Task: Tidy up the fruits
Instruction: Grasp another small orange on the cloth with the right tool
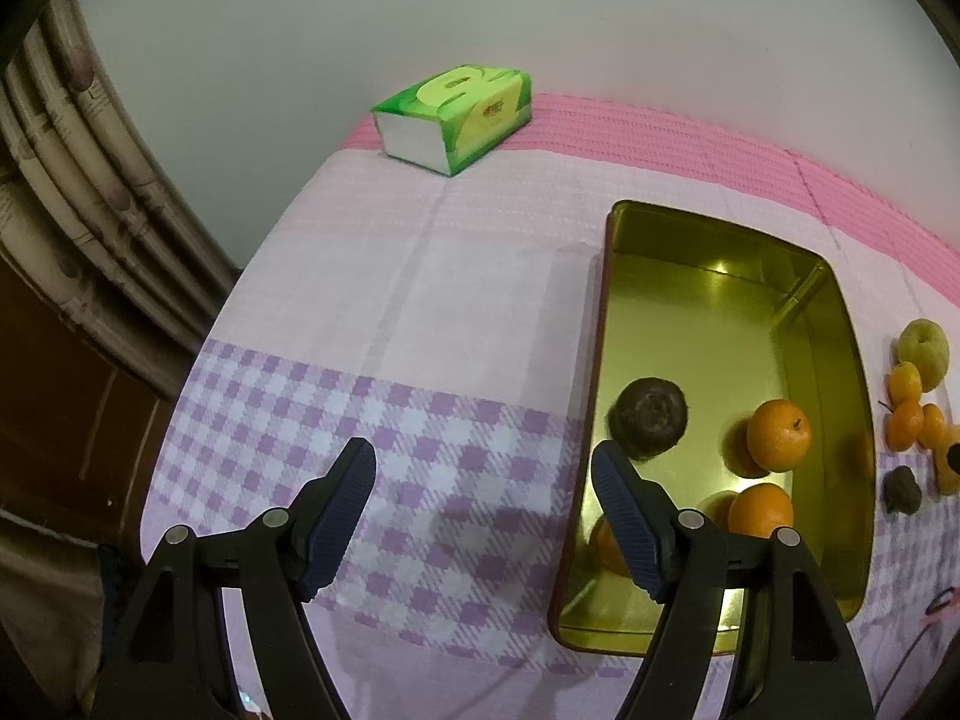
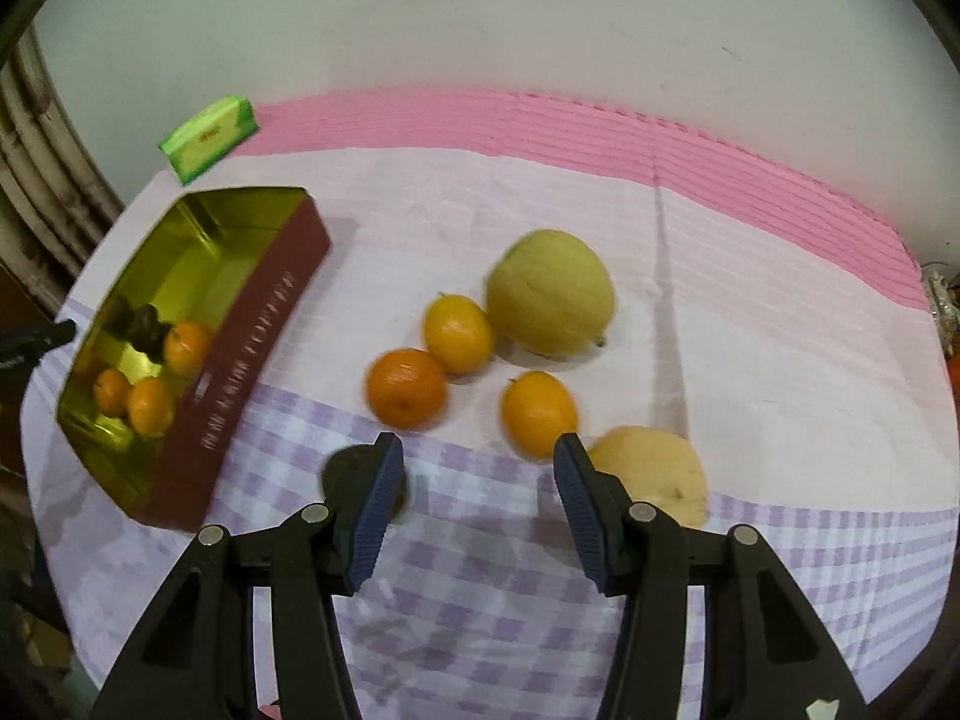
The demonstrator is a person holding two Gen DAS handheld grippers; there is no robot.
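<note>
A gold-lined tin [image 1: 840, 360] with red outer walls [image 2: 258, 324] holds a dark round fruit [image 1: 651, 417] and oranges [image 1: 779, 435]. Right of the tin, loose on the cloth, lie a yellow-green apple [image 2: 552, 294], three oranges [image 2: 407, 387], a pale yellow fruit [image 2: 654, 474] and a small dark fruit [image 2: 348, 471]. My left gripper [image 1: 483, 453] hangs open over the checked cloth at the tin's near left corner, nothing between its fingers. My right gripper [image 2: 477, 462] is open just short of the loose fruit, holding nothing. Its left finger hides part of the dark fruit.
A green tissue box [image 1: 456, 114] sits at the far left of the table by the white wall. The pink, white and purple-checked cloth [image 1: 390, 312] covers the table. A curtain and dark wood stand off the left edge.
</note>
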